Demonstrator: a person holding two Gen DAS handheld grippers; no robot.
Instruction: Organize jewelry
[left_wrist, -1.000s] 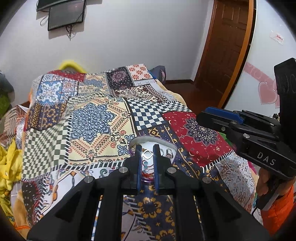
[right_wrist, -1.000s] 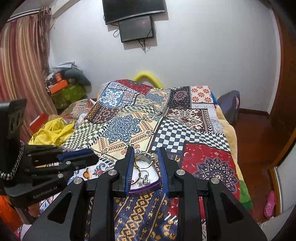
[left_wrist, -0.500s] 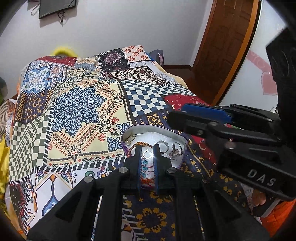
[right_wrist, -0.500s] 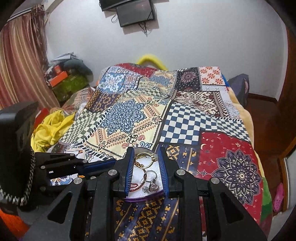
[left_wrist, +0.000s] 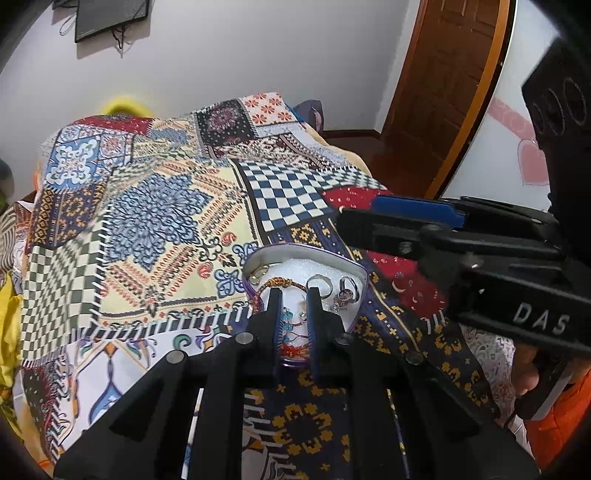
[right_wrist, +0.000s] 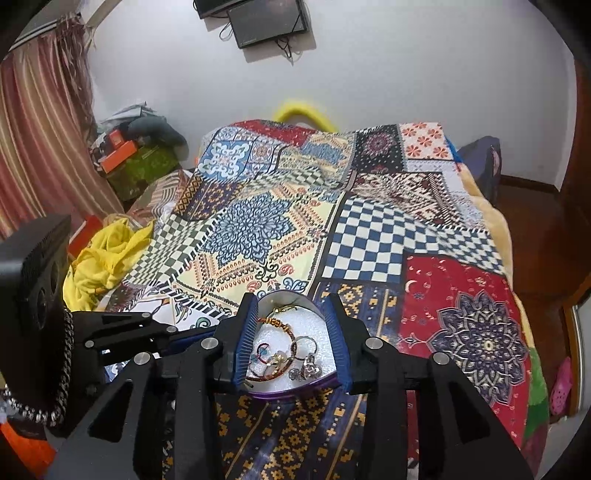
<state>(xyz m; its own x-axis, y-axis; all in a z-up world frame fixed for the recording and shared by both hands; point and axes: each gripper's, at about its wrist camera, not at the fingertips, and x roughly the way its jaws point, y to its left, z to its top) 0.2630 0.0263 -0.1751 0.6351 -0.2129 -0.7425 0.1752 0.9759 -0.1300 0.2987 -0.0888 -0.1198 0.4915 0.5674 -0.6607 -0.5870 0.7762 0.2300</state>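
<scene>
Left gripper (left_wrist: 294, 295), nearly closed, possibly pinching a red thread bracelet (left_wrist: 291, 345) inside the heart-shaped purple tin (right_wrist: 295, 391) on the near patchwork bedspread (right_wrist: 369, 236); right gripper (right_wrist: 293, 317) straddles it, wide apart. Tangled rings could snag.

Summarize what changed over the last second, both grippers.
Both grippers closed in on the heart-shaped tin. The right gripper opened its jaws wider, now straddling the tin. The left gripper kept a narrow gap. Nothing grasped. Tin and jewelry unmoved on the quilt.

Home bedroom: quilt-covered bed (right_wrist: 369, 229), wall-mounted television (right_wrist: 267, 22).
</scene>
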